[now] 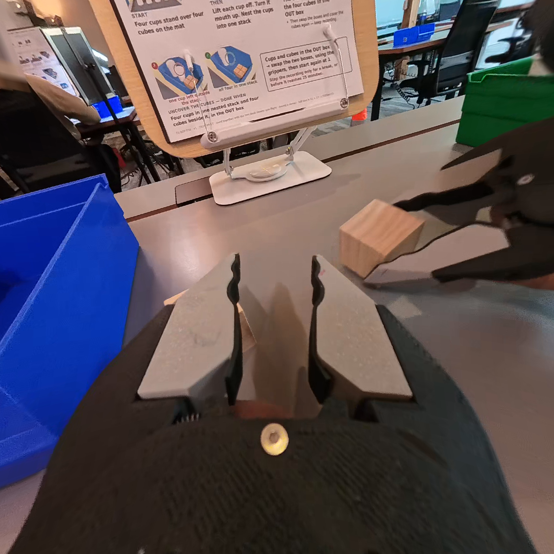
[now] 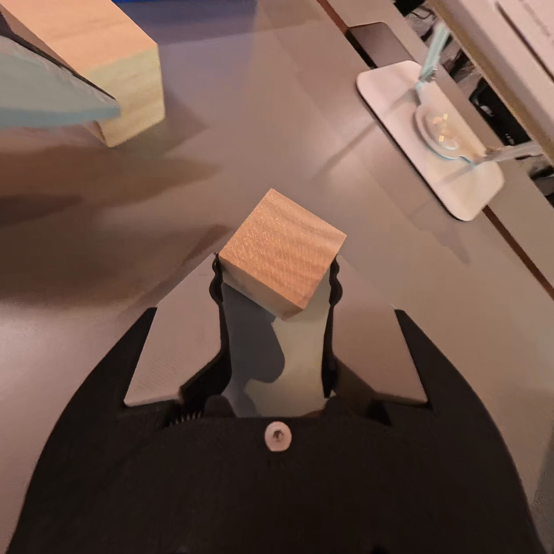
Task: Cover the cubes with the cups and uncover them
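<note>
Left wrist view: left gripper (image 1: pixel 275 260) jaws are held moderately apart, with only bare desk (image 1: pixel 269 227) seen between them. One wooden cube (image 1: pixel 247 331) is tucked under and beside its left finger, mostly hidden. Open desk is left ahead up to the white stand base (image 1: pixel 269 177); the paper sheet (image 1: pixel 239 60) is propped above it. A blue bin (image 1: pixel 60 284) wall closes the left side; its contents can't be made out. A green bin (image 1: pixel 506 99) is set far right at the desk's rear.

Second cube (image 2: pixel 281 254) is on the desk between the right gripper (image 2: pixel 275 263) jaws, turned cornerwise; one corner is met by the left pad (image 2: pixel 216 278), but a firm grip cannot be confirmed.
</note>
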`<state>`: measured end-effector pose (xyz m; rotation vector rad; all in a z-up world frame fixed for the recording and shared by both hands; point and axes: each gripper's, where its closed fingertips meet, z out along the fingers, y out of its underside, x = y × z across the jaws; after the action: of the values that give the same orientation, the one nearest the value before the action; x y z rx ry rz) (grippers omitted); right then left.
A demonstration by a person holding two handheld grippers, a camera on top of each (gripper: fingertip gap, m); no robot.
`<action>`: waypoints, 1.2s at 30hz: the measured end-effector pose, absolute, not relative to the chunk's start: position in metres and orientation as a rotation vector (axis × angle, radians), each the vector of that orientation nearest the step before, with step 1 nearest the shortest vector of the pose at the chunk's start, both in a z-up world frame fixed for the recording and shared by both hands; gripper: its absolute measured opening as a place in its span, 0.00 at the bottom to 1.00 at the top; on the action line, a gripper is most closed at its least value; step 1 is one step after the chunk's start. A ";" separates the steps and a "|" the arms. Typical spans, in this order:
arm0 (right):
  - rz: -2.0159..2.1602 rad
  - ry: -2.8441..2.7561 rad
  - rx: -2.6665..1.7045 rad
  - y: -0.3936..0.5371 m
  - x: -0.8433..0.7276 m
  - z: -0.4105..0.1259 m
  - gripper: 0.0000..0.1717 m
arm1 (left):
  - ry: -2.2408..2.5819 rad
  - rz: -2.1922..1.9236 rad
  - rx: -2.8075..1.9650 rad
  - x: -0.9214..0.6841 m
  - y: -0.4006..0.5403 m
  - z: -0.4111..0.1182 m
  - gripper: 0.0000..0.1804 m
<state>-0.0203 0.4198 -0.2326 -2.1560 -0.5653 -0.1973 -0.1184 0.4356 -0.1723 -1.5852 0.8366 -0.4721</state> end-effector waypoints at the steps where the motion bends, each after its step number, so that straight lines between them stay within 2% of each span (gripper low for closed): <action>1: -0.199 -0.542 -2.151 0.416 -0.011 -0.230 0.41 | 0.843 -0.464 -1.581 -0.118 0.435 -0.172 0.25; 7: -0.145 -0.330 -2.051 0.400 0.045 -0.189 0.41 | 0.859 -0.455 -1.563 -0.115 0.433 -0.172 0.25; 11: -0.247 -0.219 -1.845 0.376 0.084 -0.129 0.41 | 0.860 -0.450 -1.558 -0.115 0.433 -0.172 0.25; 15: -0.364 -0.112 -1.484 0.313 0.124 -0.048 0.41 | 0.868 -0.449 -1.553 -0.113 0.432 -0.172 0.25; 18: -0.517 0.006 -1.365 0.257 0.185 -0.021 0.41 | 0.876 -0.452 -1.557 -0.112 0.431 -0.174 0.25; 21: -0.581 0.165 -1.470 0.225 0.267 -0.049 0.40 | 0.885 -0.448 -1.550 -0.110 0.430 -0.173 0.25; 28: -0.441 0.353 -2.062 0.215 0.359 -0.179 0.41 | 0.921 -0.416 -1.553 -0.106 0.428 -0.179 0.25; 36: -0.350 0.304 -2.170 0.216 0.350 -0.192 0.39 | 0.930 -0.415 -1.554 -0.105 0.427 -0.181 0.25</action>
<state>0.3504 0.2162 -0.1920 -2.1704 0.3038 -0.3504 -0.1051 0.4266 -0.1808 -1.5541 0.9299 -0.4149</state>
